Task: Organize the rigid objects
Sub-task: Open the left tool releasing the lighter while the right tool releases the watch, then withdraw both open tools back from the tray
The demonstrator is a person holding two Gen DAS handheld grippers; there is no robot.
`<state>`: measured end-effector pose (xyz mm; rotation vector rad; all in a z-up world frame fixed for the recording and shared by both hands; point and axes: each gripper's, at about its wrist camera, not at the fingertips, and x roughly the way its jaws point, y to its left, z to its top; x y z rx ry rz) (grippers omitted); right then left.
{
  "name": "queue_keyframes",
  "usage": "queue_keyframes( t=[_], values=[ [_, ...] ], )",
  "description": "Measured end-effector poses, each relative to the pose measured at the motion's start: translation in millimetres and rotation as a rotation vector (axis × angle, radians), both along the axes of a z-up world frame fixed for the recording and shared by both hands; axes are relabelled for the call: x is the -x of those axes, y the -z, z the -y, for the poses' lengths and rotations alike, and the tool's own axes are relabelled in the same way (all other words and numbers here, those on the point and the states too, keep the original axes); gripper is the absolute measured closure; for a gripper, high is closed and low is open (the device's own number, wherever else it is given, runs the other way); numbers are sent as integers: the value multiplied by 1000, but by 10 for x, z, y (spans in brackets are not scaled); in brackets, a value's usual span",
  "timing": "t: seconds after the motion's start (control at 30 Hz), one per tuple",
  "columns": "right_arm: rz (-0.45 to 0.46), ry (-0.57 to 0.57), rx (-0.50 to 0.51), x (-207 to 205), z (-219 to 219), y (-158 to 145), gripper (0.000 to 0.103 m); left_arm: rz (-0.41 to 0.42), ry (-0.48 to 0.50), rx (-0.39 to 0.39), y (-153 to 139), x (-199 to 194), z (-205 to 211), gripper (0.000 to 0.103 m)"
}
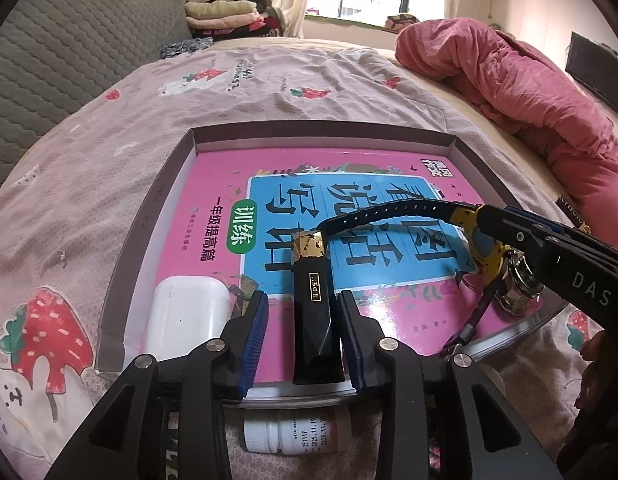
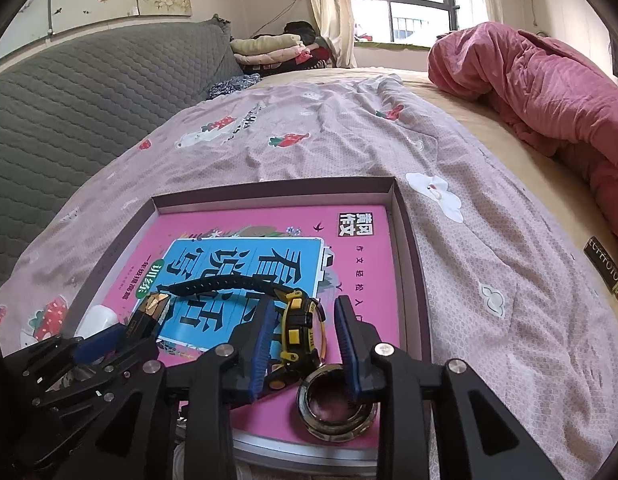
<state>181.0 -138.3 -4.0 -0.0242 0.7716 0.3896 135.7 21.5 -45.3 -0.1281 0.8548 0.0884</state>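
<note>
A shallow cardboard box lies on the bed with a pink book flat inside it. On the book rests a black bar with a gold faceted cap. My left gripper stands open around it, with a gap at the left pad. A watch with a yellow-black body and a black strap lies between the blue pads of my right gripper, which is open and clear of it on the right. A metal nut sits just in front of it. A white earbud case lies at the book's left.
A white pill bottle lies on the strawberry-print sheet below the box. A purple clip rests near the nut. A pink quilt is bunched at the right. A grey padded headboard stands at the left.
</note>
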Motion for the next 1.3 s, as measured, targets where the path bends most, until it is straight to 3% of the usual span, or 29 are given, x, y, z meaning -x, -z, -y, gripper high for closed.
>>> queue_keyframes(
  t=[0.43, 0.5, 0.63, 1.3],
  values=[
    [21, -15, 10, 17, -40, -41, 71, 6, -13, -3, -37, 55, -28, 63],
    [22, -18, 9, 18, -46, -47, 70, 14, -15, 7, -56, 76, -48, 59],
    [22, -19, 6, 18, -43, -51, 65, 21, -6, -10, -83, 119, -35, 56],
    [47, -26, 10, 33, -32, -106, 64, 33, 4, 2, -156, 279, -61, 53]
  ],
)
